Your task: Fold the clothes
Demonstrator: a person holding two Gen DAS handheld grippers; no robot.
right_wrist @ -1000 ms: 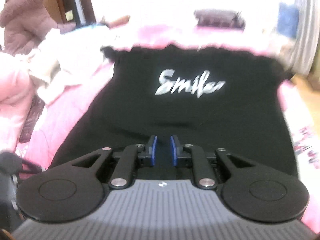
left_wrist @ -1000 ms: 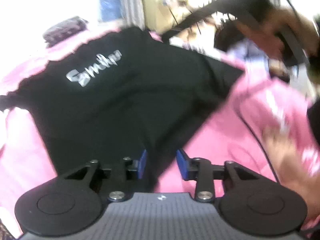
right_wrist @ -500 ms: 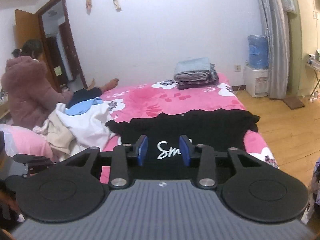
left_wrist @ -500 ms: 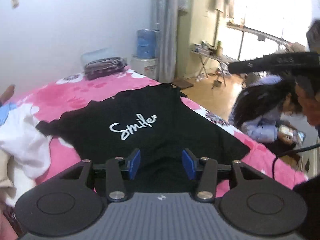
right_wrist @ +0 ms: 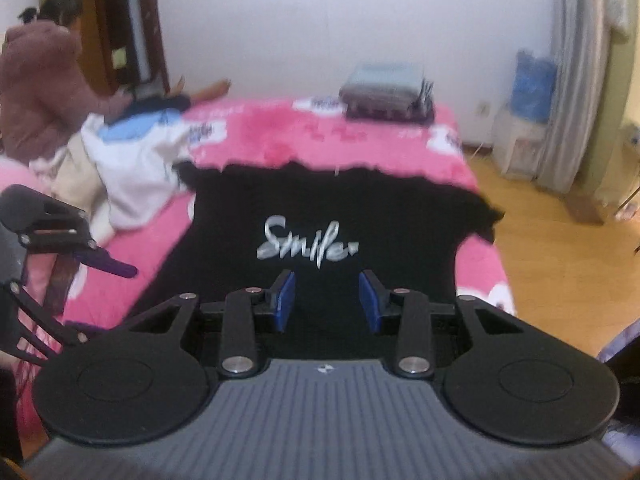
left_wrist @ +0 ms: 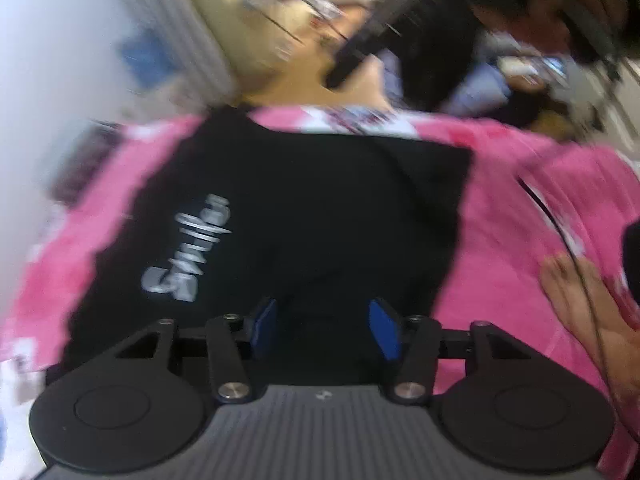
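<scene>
Risen right gripper (right_wrist: 326, 300), jaws apart.

A: Where did the left cam look from?
B: Behind its jaws, tilted steeply down, rolled sideways, close over the black T-shirt (left_wrist: 304, 208). Blurred.
A: Right cam?
B: Behind its jaws too, shallower tilt, farther back; bed (right_wrist: 360, 136) and far wall beyond the jaws.
A: Shared?
B: Shirt w/ lettering, pink bedding.
</scene>
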